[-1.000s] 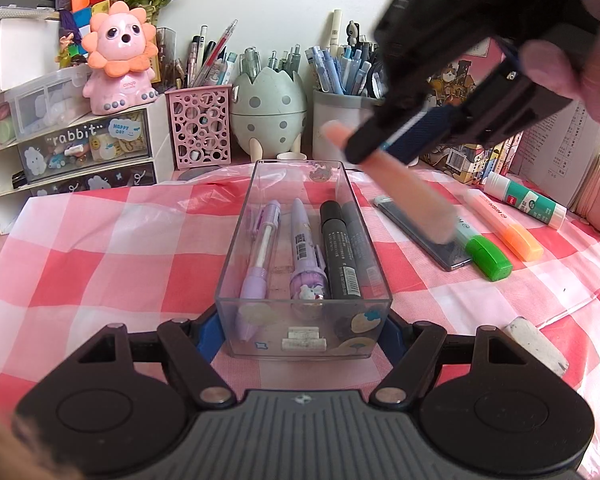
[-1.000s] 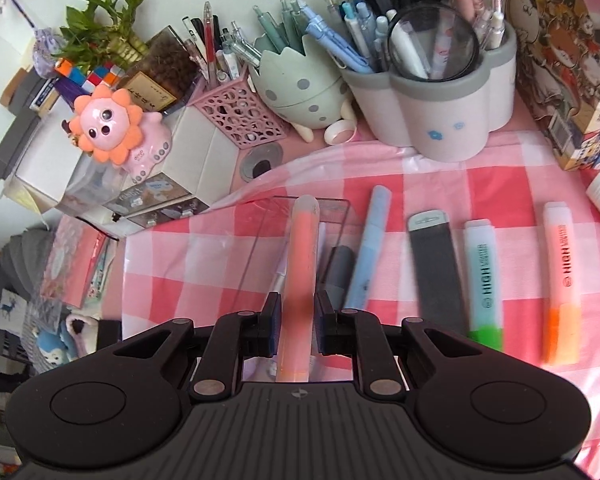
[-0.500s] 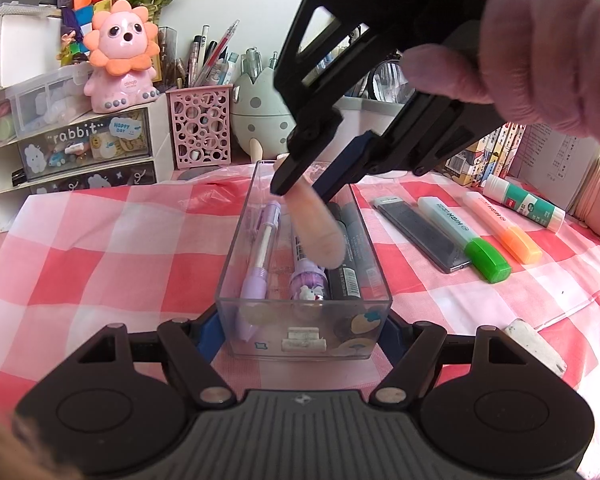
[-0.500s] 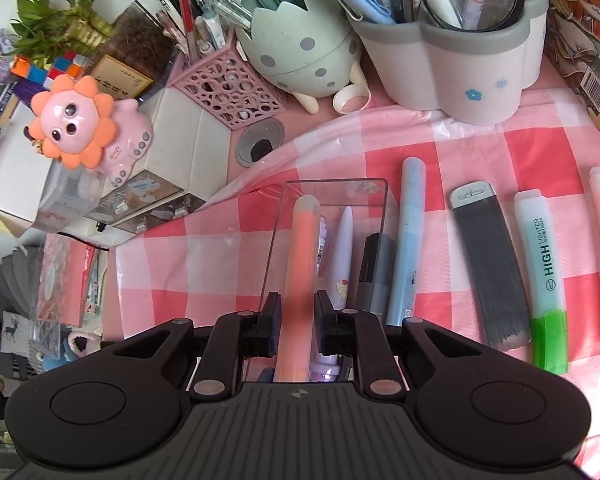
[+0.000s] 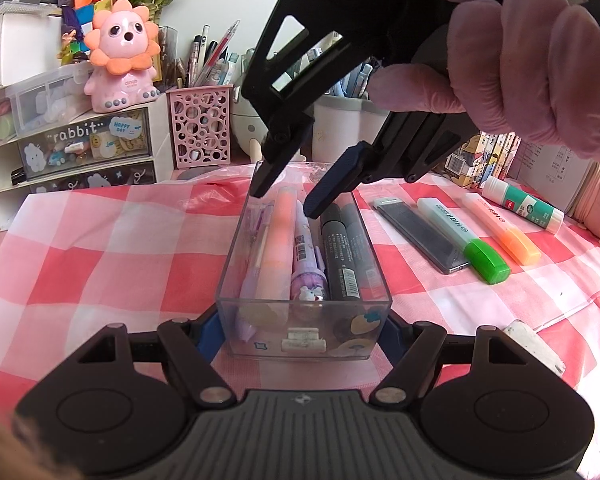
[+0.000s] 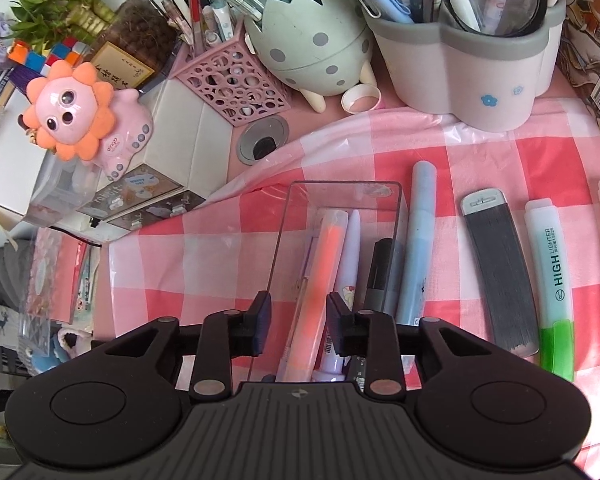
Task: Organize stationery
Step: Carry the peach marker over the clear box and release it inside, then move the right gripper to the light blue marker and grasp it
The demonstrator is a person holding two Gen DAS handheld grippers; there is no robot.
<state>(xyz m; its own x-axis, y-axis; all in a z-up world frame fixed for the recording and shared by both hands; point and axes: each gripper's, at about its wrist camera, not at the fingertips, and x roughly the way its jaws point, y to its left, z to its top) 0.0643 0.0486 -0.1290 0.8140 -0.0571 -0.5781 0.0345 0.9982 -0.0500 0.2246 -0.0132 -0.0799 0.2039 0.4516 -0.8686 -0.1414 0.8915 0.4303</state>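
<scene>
A clear plastic box (image 5: 304,344) stands on the pink checked cloth, and my left gripper (image 5: 302,330) is shut on its near end. Inside lie an orange-pink highlighter (image 5: 280,248), a purple pen (image 5: 306,276), a lilac pen and a black marker (image 5: 340,260). My right gripper (image 5: 284,202) hovers open over the far end of the box, empty, just above the highlighter. In the right wrist view the open right gripper (image 6: 299,318) straddles the highlighter (image 6: 322,276) lying in the box (image 6: 342,190). A light blue pen (image 6: 418,240) lies just outside the box's right wall.
On the cloth right of the box lie a grey lead case (image 5: 420,236), a green highlighter (image 5: 460,236), an orange highlighter (image 5: 500,228), a glue stick (image 5: 520,204) and a white eraser (image 5: 534,344). Pen holders (image 6: 472,60), a pink mesh cup (image 5: 200,126) and drawers (image 5: 84,148) stand behind.
My right gripper carried the orange-pink highlighter over the box, lowered it in, and opened. The highlighter now lies in the box. The left gripper kept hold of the box.
</scene>
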